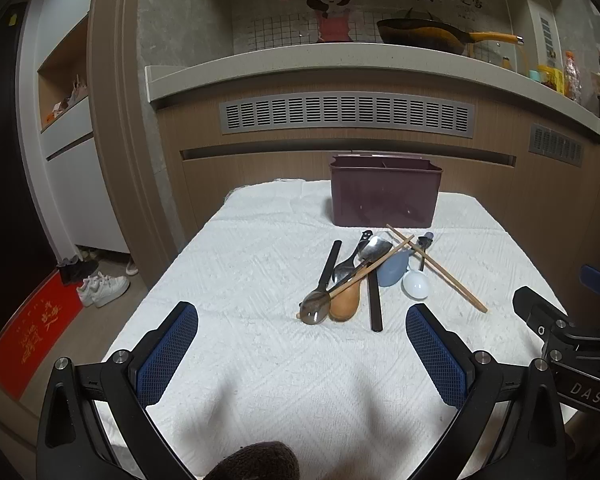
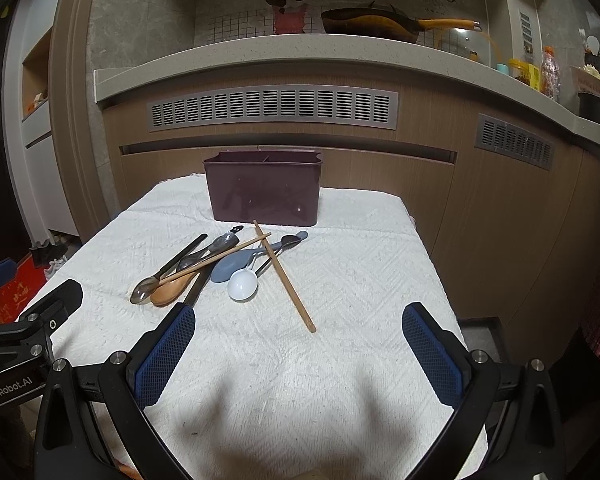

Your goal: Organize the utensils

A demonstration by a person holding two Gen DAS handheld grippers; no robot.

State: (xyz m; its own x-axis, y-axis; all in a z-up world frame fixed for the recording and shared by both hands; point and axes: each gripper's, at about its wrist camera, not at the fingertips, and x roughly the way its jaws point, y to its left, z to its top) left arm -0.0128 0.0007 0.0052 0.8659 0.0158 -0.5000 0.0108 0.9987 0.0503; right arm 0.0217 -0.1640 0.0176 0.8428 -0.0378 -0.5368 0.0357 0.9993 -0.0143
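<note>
A dark maroon utensil holder [image 1: 385, 196] [image 2: 263, 190] stands at the far end of a white cloth-covered table [image 1: 260, 360] [image 2: 340, 272]. In front of it lies a pile of utensils: a metal spoon [image 1: 316, 308] [image 2: 142, 292], a wooden spoon [image 1: 345, 302] [image 2: 168, 293], a blue-grey spoon [image 1: 394, 270] [image 2: 230, 266], a white spoon [image 1: 416, 284] [image 2: 243, 285], a fork [image 1: 346, 266] and two wooden chopsticks [image 1: 440, 270] [image 2: 286, 280]. My left gripper [image 1: 302, 320] hangs open, short of the pile. My right gripper [image 2: 299, 318] is also open, near a chopstick tip. Neither holds anything.
A kitchen counter [image 1: 300, 64] with a frying pan [image 1: 424, 34] runs behind the table. Shoes [image 1: 104, 288] and a red mat [image 1: 32, 332] lie on the floor at left. The right gripper's body [image 1: 572, 336] shows at the left view's right edge.
</note>
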